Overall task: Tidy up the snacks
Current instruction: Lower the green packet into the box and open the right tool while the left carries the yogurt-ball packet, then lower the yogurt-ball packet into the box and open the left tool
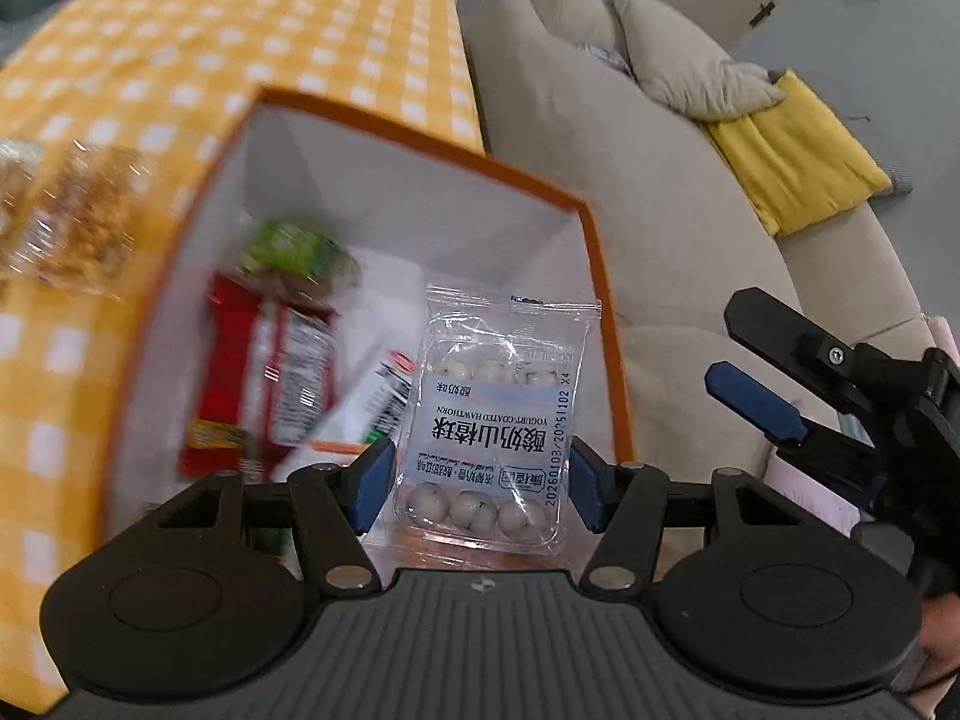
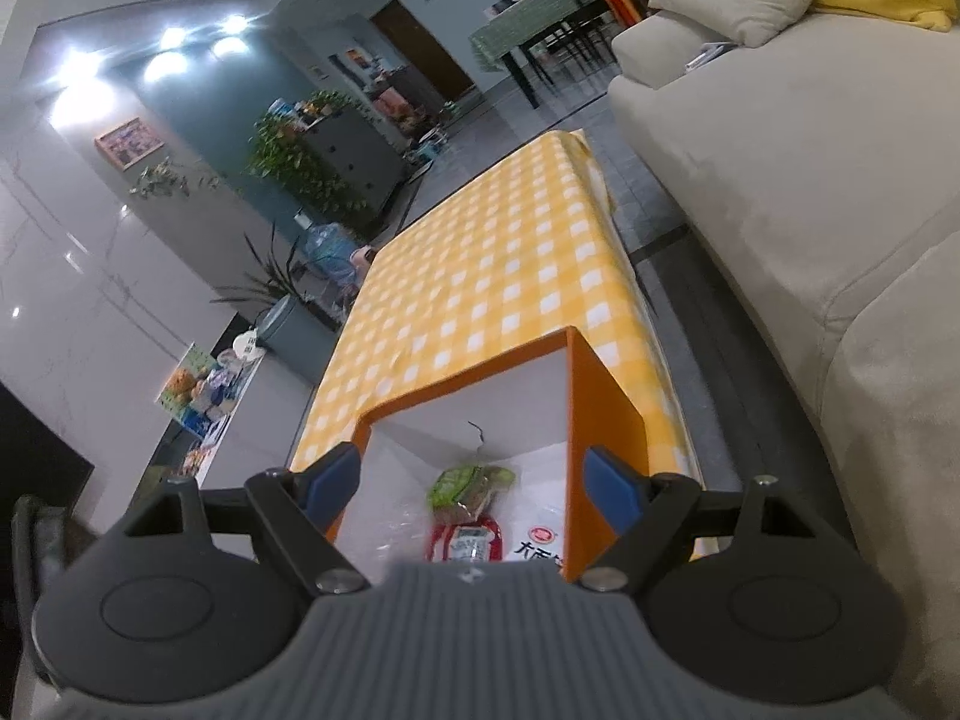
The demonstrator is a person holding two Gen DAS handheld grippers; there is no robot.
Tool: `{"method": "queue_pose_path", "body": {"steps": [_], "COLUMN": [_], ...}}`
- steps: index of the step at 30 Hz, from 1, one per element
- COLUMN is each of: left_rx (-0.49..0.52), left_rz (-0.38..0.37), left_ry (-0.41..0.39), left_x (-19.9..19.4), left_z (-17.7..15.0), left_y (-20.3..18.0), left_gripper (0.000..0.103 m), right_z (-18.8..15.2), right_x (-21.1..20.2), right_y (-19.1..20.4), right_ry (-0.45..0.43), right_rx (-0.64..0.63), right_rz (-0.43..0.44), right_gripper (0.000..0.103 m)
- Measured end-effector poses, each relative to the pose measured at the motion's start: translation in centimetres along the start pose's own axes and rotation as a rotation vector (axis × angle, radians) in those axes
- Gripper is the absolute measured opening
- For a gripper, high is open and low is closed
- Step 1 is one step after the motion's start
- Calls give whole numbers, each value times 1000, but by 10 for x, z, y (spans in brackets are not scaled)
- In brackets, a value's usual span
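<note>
The left gripper point(image 1: 480, 480) holds the hawthorn packet point(image 1: 498, 420) between its fingers above the orange box point(image 1: 600, 276), near its wall, so releasing now may drop it outside, while the right gripper point(image 2: 474, 486) has its fingers wide and empty.

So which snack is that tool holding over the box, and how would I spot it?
Find the yellow-and-white checked tablecloth, then the open orange cardboard box with white inside walls standing on it. Above the box's near corner, the left gripper clamps a clear plastic packet of white yogurt-coated hawthorn balls. Unlike the red and green packets in the box, it is see-through with a pale blue label.
</note>
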State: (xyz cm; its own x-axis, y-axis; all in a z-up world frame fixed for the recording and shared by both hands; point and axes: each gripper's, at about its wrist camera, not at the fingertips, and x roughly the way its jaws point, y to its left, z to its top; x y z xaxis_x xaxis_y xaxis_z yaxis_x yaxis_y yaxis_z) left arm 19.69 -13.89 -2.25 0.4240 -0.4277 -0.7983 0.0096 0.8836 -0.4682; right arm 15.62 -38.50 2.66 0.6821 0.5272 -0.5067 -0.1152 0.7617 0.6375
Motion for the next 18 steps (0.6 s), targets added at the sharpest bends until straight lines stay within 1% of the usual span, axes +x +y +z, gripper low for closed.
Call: {"method": "queue_pose_path", "body": {"steps": [2, 4, 7, 10, 12, 15, 16, 18], "left_rx": [-17, -15, -5, -19, -32, -50, -55, -67], "left_rz": [-20, -9, 35, 75, 96, 129, 135, 121], "left_ry": [25, 32, 37, 54, 66, 68, 61, 56], "left_x": [13, 25, 40, 56, 64, 73, 74, 76], "left_z": [0, -1, 1, 4, 4, 3, 3, 6], "left_y": [-2, -7, -15, -19, -19, -17, -17, -14], "left_gripper": [69, 69, 69, 69, 69, 69, 69, 69], "right_z": [2, 4, 5, 5, 5, 8, 8, 8], "right_x": [3, 3, 3, 5, 8, 13, 16, 21], "right_y": [-3, -9, -19, -28, -33, -38, -39, -40], "right_ry": [13, 15, 4, 7, 22, 18, 23, 43], "right_rx": [4, 28, 61, 93, 113, 136, 143, 158], "right_rz": [-26, -44, -33, -22, 2, 42, 46, 49], "right_gripper": [81, 81, 83, 84, 84, 84, 84, 84]}}
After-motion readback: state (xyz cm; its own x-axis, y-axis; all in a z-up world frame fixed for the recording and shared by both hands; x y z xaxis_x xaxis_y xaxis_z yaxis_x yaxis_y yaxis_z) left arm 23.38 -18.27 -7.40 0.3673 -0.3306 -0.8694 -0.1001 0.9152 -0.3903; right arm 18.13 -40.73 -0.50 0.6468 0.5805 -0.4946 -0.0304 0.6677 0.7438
